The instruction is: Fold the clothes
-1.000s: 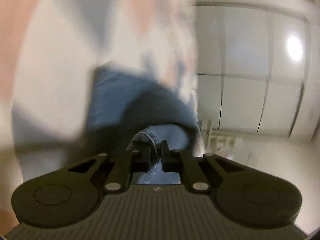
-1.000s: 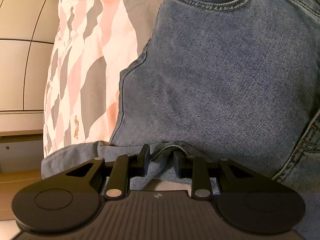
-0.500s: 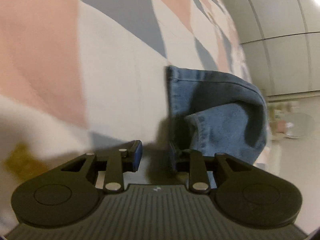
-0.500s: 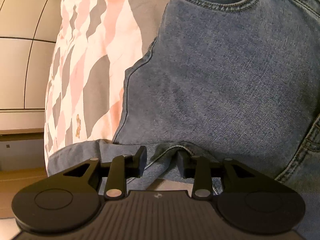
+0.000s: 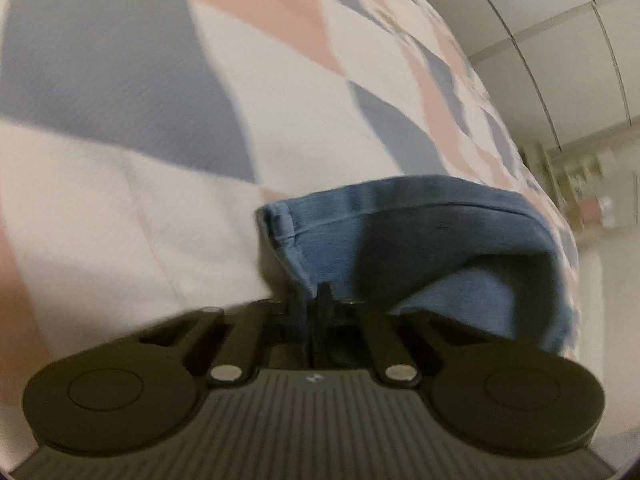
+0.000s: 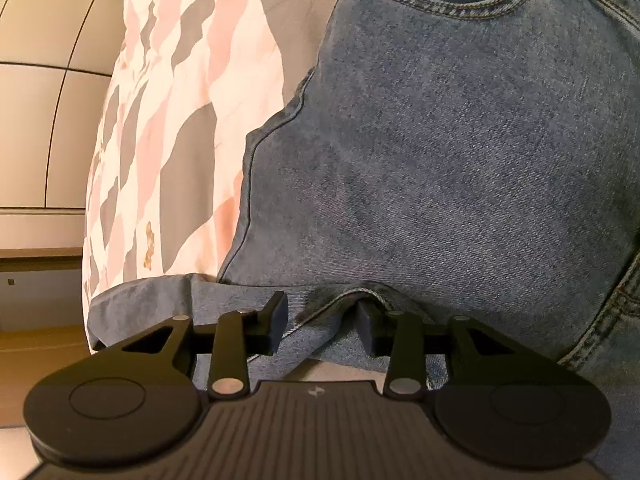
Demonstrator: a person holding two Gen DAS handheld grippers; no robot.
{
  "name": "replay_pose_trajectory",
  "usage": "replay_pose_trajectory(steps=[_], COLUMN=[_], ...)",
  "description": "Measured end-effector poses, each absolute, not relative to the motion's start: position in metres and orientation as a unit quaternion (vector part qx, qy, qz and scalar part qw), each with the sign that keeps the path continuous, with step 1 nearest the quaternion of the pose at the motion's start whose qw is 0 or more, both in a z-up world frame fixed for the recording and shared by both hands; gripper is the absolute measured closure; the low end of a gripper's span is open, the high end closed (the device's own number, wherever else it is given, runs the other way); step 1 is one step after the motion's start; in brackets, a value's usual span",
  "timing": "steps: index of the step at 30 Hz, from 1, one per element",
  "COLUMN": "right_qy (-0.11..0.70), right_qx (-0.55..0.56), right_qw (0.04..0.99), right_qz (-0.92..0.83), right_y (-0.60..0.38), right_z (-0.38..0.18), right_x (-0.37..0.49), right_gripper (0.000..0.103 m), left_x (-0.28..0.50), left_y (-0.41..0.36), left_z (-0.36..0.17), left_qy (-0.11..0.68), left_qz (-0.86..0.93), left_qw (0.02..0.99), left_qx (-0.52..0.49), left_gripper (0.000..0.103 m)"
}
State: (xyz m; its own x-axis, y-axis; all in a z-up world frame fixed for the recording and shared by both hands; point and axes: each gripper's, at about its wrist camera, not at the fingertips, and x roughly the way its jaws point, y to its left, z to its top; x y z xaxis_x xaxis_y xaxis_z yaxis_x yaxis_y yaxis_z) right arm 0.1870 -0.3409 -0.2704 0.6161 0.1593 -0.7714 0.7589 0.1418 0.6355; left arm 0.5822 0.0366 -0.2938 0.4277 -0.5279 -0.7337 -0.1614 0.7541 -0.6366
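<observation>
The jeans lay spread on a bed cover patterned in pink, grey and white, with the waistband and a front pocket toward the far side of the bed and one leg end reaching its near edge. The right gripper stood with its jaws apart, straddling a raised ridge of hem, the denim between the fingers but not pinched. The left gripper had its jaws drawn together on the hemmed leg end of the jeans; the picture was blurred, so the grip looked firm rather than proven.

Denim of this kind probably handled as heavy, fairly stiff cloth: it would hold a crease, sag under its own weight when lifted by one corner, and seldom slip from rubber pads. The doubled, stitched hem was the soundest place to hold, being thick and unlikely to stretch. The cover beneath was soft and might drag along.
</observation>
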Motion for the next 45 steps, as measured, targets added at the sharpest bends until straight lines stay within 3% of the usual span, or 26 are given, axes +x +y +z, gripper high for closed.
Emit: replay_pose_trajectory(steps=[2, 6, 11, 14, 15, 18, 21, 22, 29, 30, 31, 33, 39, 41, 45], right_qy=[0.374, 0.378, 0.397, 0.416, 0.421, 0.425, 0.429, 0.427, 0.437, 0.436, 0.434, 0.425, 0.388, 0.403, 0.434], right_qx=[0.615, 0.608, 0.580, 0.573, 0.565, 0.551, 0.549, 0.551, 0.558, 0.557, 0.557, 0.559, 0.601, 0.599, 0.596], right_qw=[0.656, 0.661, 0.682, 0.685, 0.689, 0.698, 0.697, 0.696, 0.683, 0.684, 0.684, 0.682, 0.665, 0.660, 0.649], right_qz=[-0.228, -0.224, -0.203, -0.172, -0.169, -0.167, -0.169, -0.172, -0.178, -0.178, -0.184, -0.204, -0.216, -0.206, -0.187], right_y=[-0.342, -0.343, -0.337, -0.327, -0.322, -0.312, -0.312, -0.310, -0.288, -0.286, -0.286, -0.287, -0.287, -0.279, -0.261], right_z=[-0.269, -0.262, -0.248, -0.244, -0.240, -0.234, -0.233, -0.235, -0.238, -0.237, -0.238, -0.242, -0.238, -0.239, -0.242], right_x=[0.187, 0.188, 0.202, 0.208, 0.208, 0.208, 0.205, 0.199, 0.179, 0.178, 0.177, 0.173, 0.154, 0.147, 0.133], right_gripper=[0.063, 0.063, 0.058, 0.056, 0.056, 0.053, 0.053, 0.053, 0.052, 0.052, 0.051, 0.049, 0.049, 0.049, 0.047], left_x=[0.585, 0.581, 0.621, 0.634, 0.627, 0.588, 0.530, 0.515, 0.494, 0.498, 0.501, 0.506, 0.455, 0.440, 0.438], left_y=[0.048, 0.119, 0.210, 0.240, 0.251, 0.273, 0.272, 0.270, 0.265, 0.261, 0.258, 0.252, 0.294, 0.321, 0.320], left_z=[-0.283, -0.209, -0.126, -0.135, -0.144, -0.168, -0.203, -0.215, -0.286, -0.291, -0.288, -0.281, -0.182, -0.188, -0.259], left_qy=[0.512, 0.489, 0.465, 0.490, 0.500, 0.522, 0.525, 0.526, 0.508, 0.507, 0.504, 0.499, 0.405, 0.427, 0.533], left_qz=[-0.135, -0.140, -0.102, -0.026, -0.009, -0.003, -0.027, -0.023, 0.061, 0.064, 0.060, 0.052, -0.029, 0.001, 0.036], left_qw=[0.777, 0.794, 0.844, 0.852, 0.843, 0.811, 0.770, 0.759, 0.737, 0.738, 0.748, 0.767, 0.857, 0.857, 0.826], left_qx=[-0.339, -0.332, -0.246, -0.183, -0.196, -0.263, -0.362, -0.383, -0.442, -0.440, -0.427, -0.401, -0.317, -0.288, -0.180], left_gripper=[0.102, 0.102, 0.097, 0.072, 0.067, 0.064, 0.040, 0.040, 0.051, 0.067, 0.093, 0.099, 0.100, 0.098, 0.091])
